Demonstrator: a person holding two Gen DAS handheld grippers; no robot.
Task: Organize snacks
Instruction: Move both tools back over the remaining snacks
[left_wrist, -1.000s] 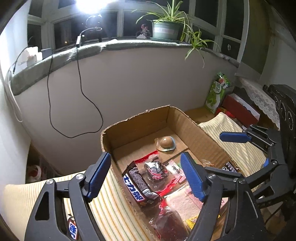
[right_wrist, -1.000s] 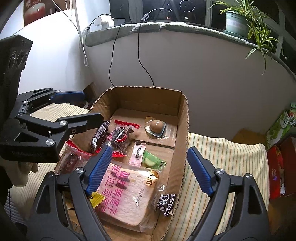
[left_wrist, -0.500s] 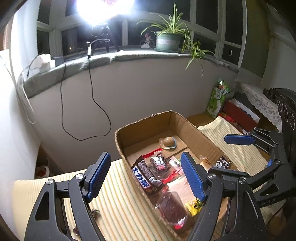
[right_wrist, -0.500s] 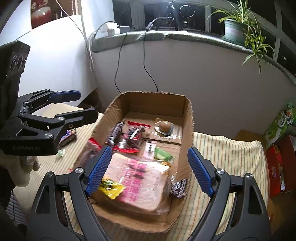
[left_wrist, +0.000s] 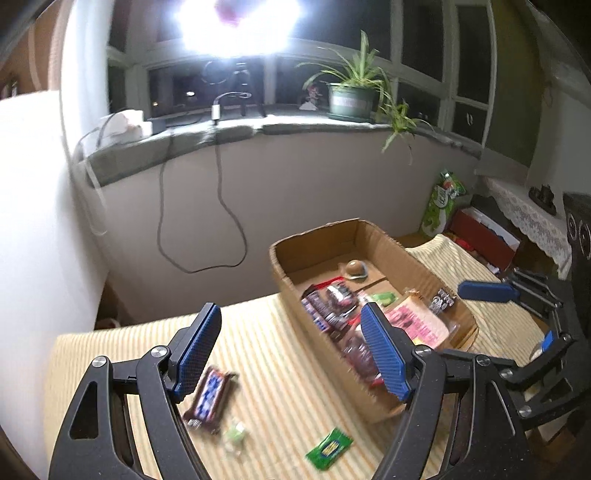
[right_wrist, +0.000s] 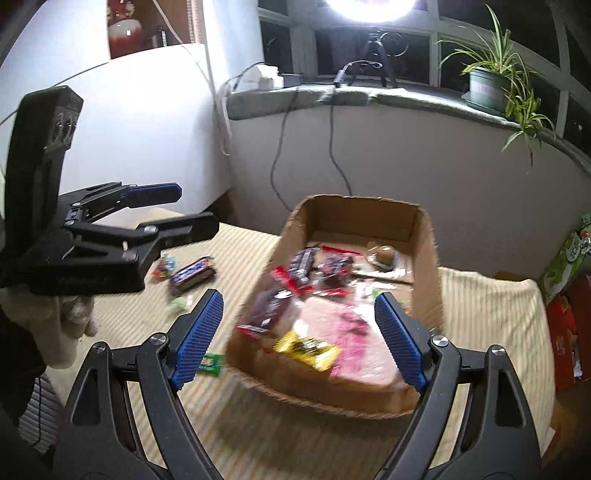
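Note:
A cardboard box (left_wrist: 284, 273) (right_wrist: 424, 254) sits on a striped cloth and holds several snacks: a bread pack (right_wrist: 354, 332), a yellow packet (right_wrist: 306, 349), dark bars and a round brown snack (right_wrist: 384, 254). On the cloth left of the box lie a chocolate bar (left_wrist: 208, 397) (right_wrist: 192, 276), a pale green candy (left_wrist: 234, 434) and a green packet (left_wrist: 328, 447) (right_wrist: 210, 363). My left gripper (left_wrist: 291, 347) hangs open above the cloth beside the box, nothing between its pads. My right gripper (right_wrist: 295, 336) is open above the box's near end, empty.
The striped cloth (left_wrist: 280, 384) covers the table. Behind it a curved wall carries a sill with a potted plant (left_wrist: 351, 96), cables and a bright lamp. A green bag (left_wrist: 443, 203) and red box (left_wrist: 487, 236) stand at the right. A gloved hand (right_wrist: 70, 314) holds the left gripper.
Both grippers have drawn back and risen from the box, still open. The box looks smaller and farther, and the loose bar, candy and green packet on the cloth have come into view.

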